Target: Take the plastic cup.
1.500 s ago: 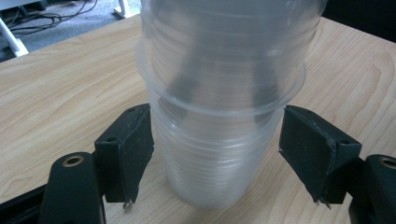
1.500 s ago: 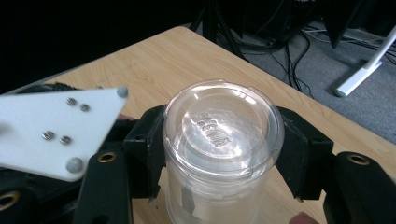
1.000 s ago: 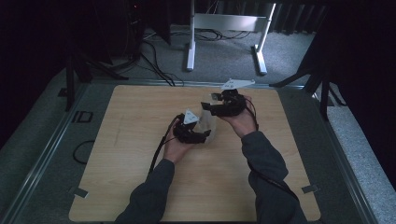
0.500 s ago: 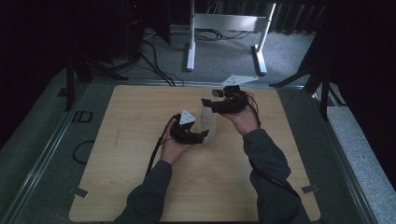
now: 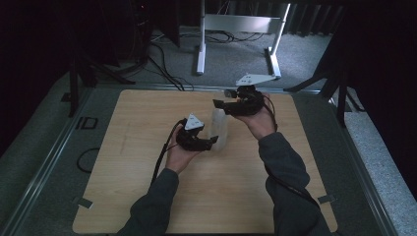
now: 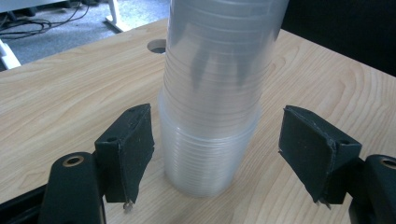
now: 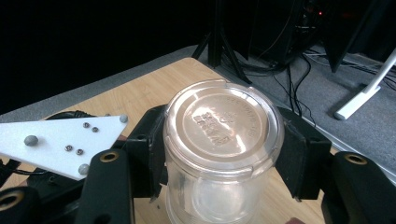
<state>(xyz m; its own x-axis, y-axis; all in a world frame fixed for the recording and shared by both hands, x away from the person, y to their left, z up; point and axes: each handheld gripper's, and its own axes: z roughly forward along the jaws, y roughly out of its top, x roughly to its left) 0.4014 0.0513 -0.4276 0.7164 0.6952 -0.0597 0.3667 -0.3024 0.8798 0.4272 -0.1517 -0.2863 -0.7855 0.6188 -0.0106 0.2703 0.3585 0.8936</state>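
A tall stack of clear plastic cups [image 5: 219, 129] stands upside down near the middle of the wooden table [image 5: 147, 187]. My left gripper [image 5: 212, 142] is open around the foot of the stack [image 6: 210, 116], with a gap between each jaw and the cups. My right gripper [image 5: 220, 104] comes in from the far right at the top of the stack. In the right gripper view its jaws [image 7: 222, 158] press both sides of the topmost cup [image 7: 223, 126], whose embossed base faces up. The white three-cornered plate [image 7: 60, 140] of the left gripper lies below it.
A round hole [image 6: 158, 45] is cut in the tabletop behind the stack. A white metal stand [image 5: 236, 24] and black cables [image 5: 162, 69] are on the carpet beyond the table's far edge. A metal frame [image 5: 44, 162] rims the table.
Hardly anything differs. The left hand has slid slightly to the left along the table while staying at the foot of the stack. The right gripper holds its place at the top.
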